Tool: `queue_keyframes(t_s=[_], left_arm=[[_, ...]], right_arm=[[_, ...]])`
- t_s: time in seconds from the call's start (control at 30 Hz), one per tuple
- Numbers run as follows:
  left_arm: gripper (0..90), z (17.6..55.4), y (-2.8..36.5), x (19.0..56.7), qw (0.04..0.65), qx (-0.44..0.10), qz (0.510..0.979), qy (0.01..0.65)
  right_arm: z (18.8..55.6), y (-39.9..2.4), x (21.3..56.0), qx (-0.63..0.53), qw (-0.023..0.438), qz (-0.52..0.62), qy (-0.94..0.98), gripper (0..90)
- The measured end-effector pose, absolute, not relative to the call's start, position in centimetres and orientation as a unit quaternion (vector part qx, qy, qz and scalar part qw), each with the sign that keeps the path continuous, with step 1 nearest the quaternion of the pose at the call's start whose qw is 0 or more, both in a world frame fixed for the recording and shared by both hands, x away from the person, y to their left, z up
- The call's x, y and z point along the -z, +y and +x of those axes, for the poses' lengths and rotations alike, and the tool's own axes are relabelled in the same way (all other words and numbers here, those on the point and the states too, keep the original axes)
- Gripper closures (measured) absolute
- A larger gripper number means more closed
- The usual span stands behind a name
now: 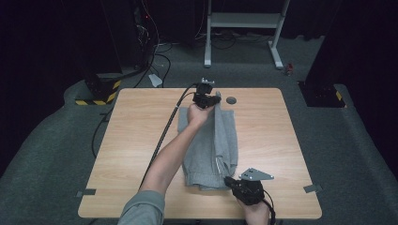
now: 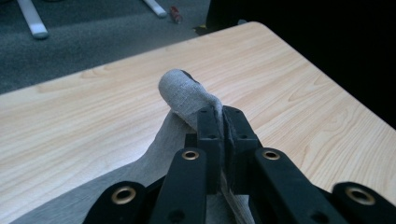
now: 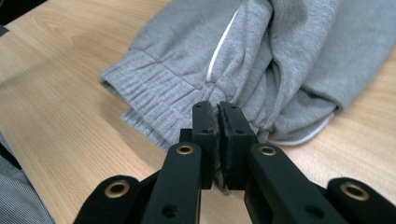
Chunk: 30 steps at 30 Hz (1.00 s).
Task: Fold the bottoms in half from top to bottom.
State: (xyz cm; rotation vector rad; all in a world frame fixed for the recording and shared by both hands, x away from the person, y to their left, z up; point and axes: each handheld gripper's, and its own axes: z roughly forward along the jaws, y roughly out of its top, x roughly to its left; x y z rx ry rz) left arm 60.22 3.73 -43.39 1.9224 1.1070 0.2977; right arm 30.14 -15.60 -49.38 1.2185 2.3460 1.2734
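Grey sweatpants (image 1: 212, 150) lie folded lengthwise down the middle of the light wood-grain desk (image 1: 136, 140), waistband toward the near edge and leg ends toward the far edge. The left gripper (image 1: 211, 99) is clamped on a bunched leg end (image 2: 184, 95) near the far edge; the right gripper (image 1: 232, 180) is clamped on the ribbed waistband (image 3: 154, 100) near the near edge. Around the desk: dark grey carpet (image 1: 47, 150), a white metal stand (image 1: 244, 28), black-and-yellow hazard tape (image 1: 101, 96). No legible writing.
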Motion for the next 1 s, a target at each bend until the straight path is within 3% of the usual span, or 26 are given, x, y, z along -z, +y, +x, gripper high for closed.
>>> queue_keyframes(t_s=[0.57,0.73,0.87,1.0], left_arm=[[84.4,60.4,3.1,47.2,0.42,-0.104,0.785,0.444],[73.5,60.2,3.5,47.5,0.42,-0.102,0.784,0.445],[59.9,59.7,4.2,47.2,0.419,-0.099,0.786,0.444],[53.8,58.7,5.3,46.5,0.433,-0.104,0.779,0.442]], right_arm=[[30.0,-15.5,49.7,-0.414,0.111,0.416,0.801,84.8],[30.1,-15.4,49.7,-0.416,0.11,0.415,0.802,83.7],[30.2,-15.5,49.7,-0.423,0.106,0.415,0.799,70.3],[30.3,-15.6,49.3,-0.427,0.109,0.415,0.796,57.2]])
